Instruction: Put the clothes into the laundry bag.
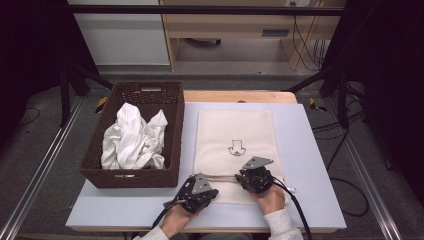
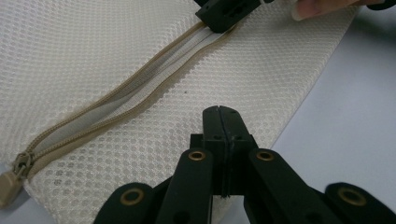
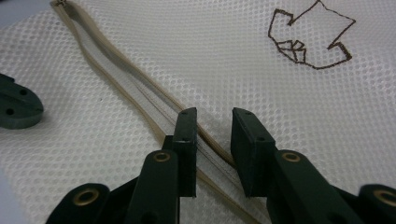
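Down at the near edge of the counter, the left tongs are pressed fully together, their black tips resting on the honeycomb weave of a cream mesh laundry bag; whether they pinch any fabric I cannot tell. The right tongs stand narrowly apart, straddling one tan band of the bag's zipper without the pads clearly pressing on it. That zipper gapes open along the bag's near end, two tan tapes bowed apart, with a tan pull tab at one end. A brown outline emblem is printed on the flat, rectangular bag, which lies in the middle of the smooth pale blue counter. To its left sits one dark woven basket, rectangular with handle slots, holding crumpled white cloth. Beyond are a grey floor, light wooden furniture and dark frame bars. Counted: two tongs, one bag, one basket.
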{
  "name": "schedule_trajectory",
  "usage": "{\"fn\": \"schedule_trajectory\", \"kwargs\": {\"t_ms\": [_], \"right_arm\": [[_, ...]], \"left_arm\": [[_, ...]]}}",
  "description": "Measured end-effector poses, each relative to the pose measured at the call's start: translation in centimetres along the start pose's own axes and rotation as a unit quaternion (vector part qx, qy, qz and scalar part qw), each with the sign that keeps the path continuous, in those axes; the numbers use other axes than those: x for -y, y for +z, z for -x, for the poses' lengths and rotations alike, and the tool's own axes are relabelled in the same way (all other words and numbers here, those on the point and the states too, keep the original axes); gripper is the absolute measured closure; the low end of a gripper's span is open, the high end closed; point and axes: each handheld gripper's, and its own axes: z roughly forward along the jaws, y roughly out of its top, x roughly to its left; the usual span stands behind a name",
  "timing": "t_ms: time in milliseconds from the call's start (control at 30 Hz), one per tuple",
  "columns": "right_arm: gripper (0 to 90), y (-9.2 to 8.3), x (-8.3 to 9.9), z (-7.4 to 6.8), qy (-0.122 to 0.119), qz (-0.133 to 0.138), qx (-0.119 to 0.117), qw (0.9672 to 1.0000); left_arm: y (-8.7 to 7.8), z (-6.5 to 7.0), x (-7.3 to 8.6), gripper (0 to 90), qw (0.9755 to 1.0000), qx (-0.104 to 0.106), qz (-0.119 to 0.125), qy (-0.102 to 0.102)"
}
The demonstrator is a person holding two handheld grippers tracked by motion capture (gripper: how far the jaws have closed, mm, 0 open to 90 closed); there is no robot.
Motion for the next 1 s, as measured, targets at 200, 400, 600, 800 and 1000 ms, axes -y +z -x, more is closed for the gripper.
{"fn": "schedule_trajectory", "kwargs": {"t_ms": [200, 400, 600, 800, 1000], "right_arm": [[79.2, 0.0, 0.0, -0.3, -0.005, 0.003, 0.003, 1.0], [86.2, -0.1, 0.0, -0.1, 0.001, 0.003, -0.001, 1.0], [87.1, -0.5, -0.2, 0.0, 0.002, 0.008, -0.004, 1.0], [87.8, -1.6, -0.7, 0.3, 0.007, 0.031, -0.011, 0.9994], [88.1, -2.0, -0.9, 0.4, 0.004, 0.04, -0.01, 0.9992]], "left_arm": [[0.0, 0.0, -0.1, 88.9, 1.0, 0.0, -0.002, -0.001], [0.1, 0.0, -0.7, 81.9, 1.0, -0.004, -0.005, 0.005], [0.0, -1.0, -3.2, 67.3, 0.9993, -0.032, 0.011, 0.014], [2.1, -2.2, -4.9, 50.8, 0.9983, -0.056, 0.001, 0.015], [3.8, -2.3, -4.9, 54.1, 0.9973, -0.065, -0.015, 0.03]]}}
